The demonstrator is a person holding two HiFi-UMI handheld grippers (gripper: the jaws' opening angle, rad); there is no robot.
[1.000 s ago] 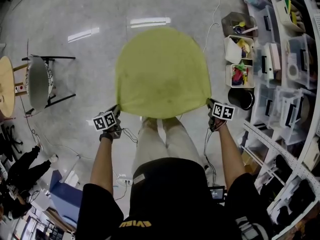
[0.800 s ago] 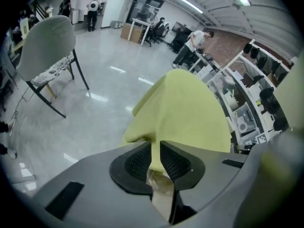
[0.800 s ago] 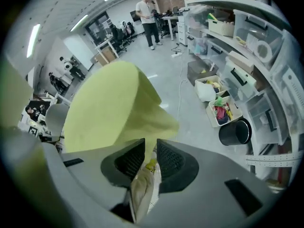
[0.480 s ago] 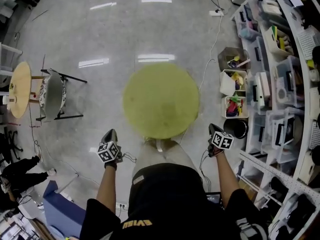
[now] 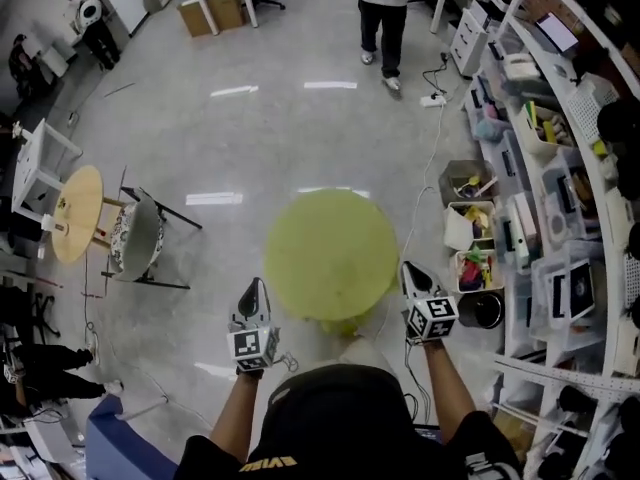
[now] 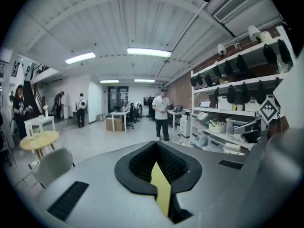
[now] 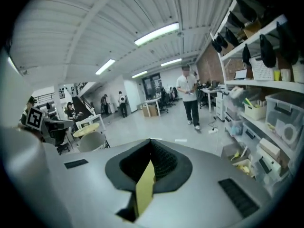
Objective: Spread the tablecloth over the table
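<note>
**Item: round tablecloth laid out, both hand-held grippers closed and raised**

- Floor (image 5: 250, 138): polished grey, with ceiling lights reflected in it. It fills most of your head view.
- Shelving (image 5: 585, 218): runs down your right side, packed with clear boxes. Open bins (image 5: 465, 228) of mixed small items stand on the floor at its foot.
- Tablecloth (image 5: 330, 253): yellow-green. It lies as a smooth round disc over the worktop, which is hidden beneath it, directly in front of you. A short fold hangs at the near edge.
- Person (image 5: 385, 13): stands well beyond the tablecloth at the far end of the floor.
- Chair (image 5: 135, 240): pale seat on a dark frame, to your left and well apart from the tablecloth.
- Small round wooden table (image 5: 76, 213): just beside the chair, on its outer side.
- Left hand-held gripper (image 5: 256, 286): in your left hand, near the cloth's near-left edge. It points forward, jaws together.
- Right hand-held gripper (image 5: 409, 271): in your right hand, at the cloth's near-right edge, jaws together.
- Yellow-green slivers: each gripper view shows one in the slit behind the closed tips. You cannot tell whether it is pinched fabric or cloth seen through the gap.
- Marker cubes: one sits on each gripper, just ahead of your hand.
</note>
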